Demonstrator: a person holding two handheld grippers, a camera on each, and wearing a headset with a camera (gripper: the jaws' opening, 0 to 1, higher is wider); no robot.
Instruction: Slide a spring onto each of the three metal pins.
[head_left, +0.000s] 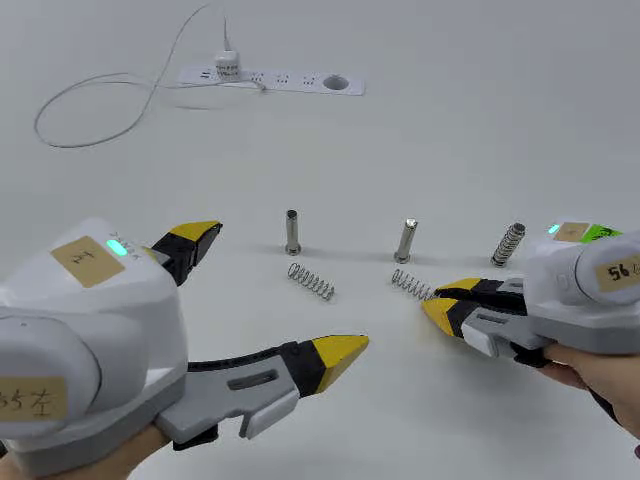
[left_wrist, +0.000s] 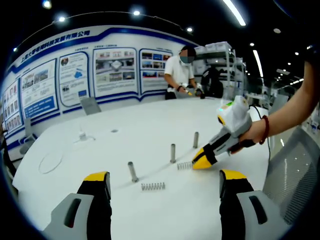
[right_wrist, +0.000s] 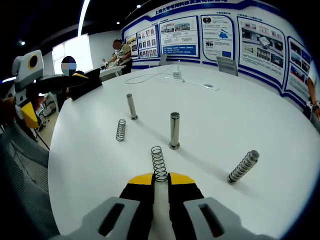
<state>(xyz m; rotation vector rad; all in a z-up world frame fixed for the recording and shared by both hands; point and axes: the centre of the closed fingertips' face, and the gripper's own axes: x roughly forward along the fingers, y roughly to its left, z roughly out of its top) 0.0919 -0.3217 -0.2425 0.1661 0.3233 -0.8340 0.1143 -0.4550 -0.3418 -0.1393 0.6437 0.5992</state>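
1. Right gripper view first: pinching the near end of a loose spring in the right gripper, jaws pressed almost together on it.
2. Lying flat on the table, running its long axis straight ahead from the tips.
3. Eyeing the bare middle pin, standing upright just beyond the far end and slightly right, nearer this gripper than the other.
4. Probably calling for tipping the coil from flat to upright before lowering it over the pin's top.
5. Hovering with the left gripper, jaws spread wide, a second spring lying crosswise just ahead, the other bare pin just beyond it.
6. Counting one sprung pin already done, leaning, ahead-right of the right gripper.
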